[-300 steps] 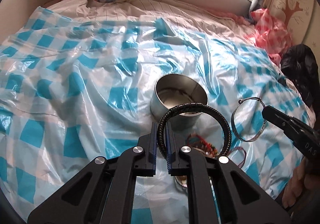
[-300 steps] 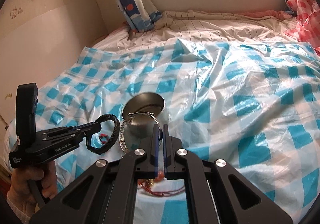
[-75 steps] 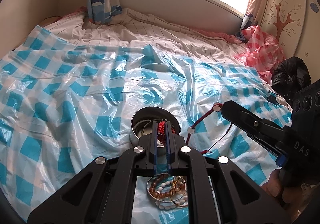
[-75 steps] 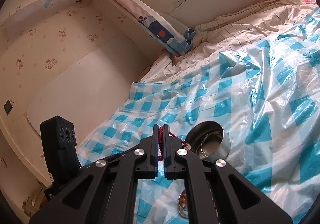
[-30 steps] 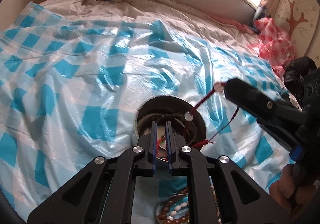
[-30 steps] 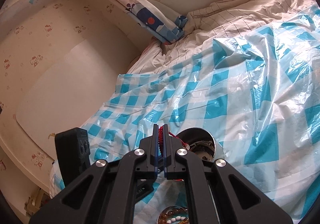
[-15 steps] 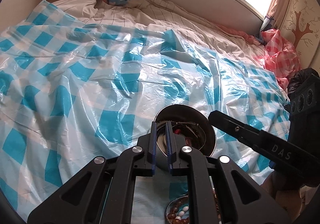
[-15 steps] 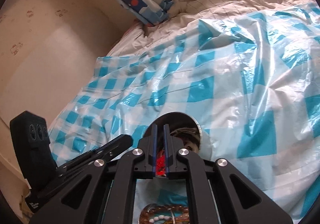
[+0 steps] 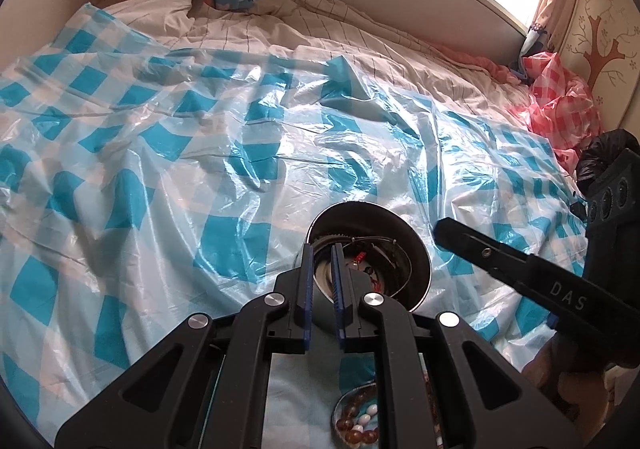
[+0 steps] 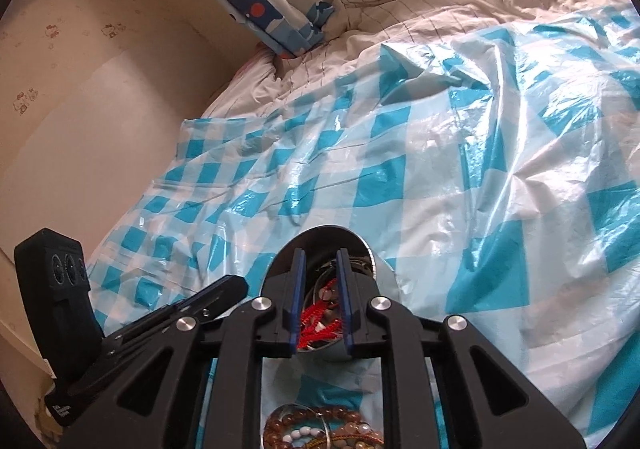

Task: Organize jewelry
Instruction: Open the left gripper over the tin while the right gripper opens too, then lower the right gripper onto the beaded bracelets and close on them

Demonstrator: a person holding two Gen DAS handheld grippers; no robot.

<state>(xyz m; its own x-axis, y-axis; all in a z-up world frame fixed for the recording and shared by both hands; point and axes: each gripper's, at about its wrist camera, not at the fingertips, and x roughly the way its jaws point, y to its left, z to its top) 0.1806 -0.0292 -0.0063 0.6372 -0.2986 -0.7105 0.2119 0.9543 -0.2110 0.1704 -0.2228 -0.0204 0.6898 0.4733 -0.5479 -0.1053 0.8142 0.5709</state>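
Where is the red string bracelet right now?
The red string bracelet lies inside the round metal tin on the blue checked plastic sheet, seen between the open fingers of the right gripper, with the pile of beaded bracelets nearer the camera.

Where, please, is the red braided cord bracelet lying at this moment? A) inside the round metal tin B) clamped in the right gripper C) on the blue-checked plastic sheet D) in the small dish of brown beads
A: in the right wrist view the red braided cord bracelet lies loose inside the round metal tin, seen through the gap of the open right gripper, which touches nothing.
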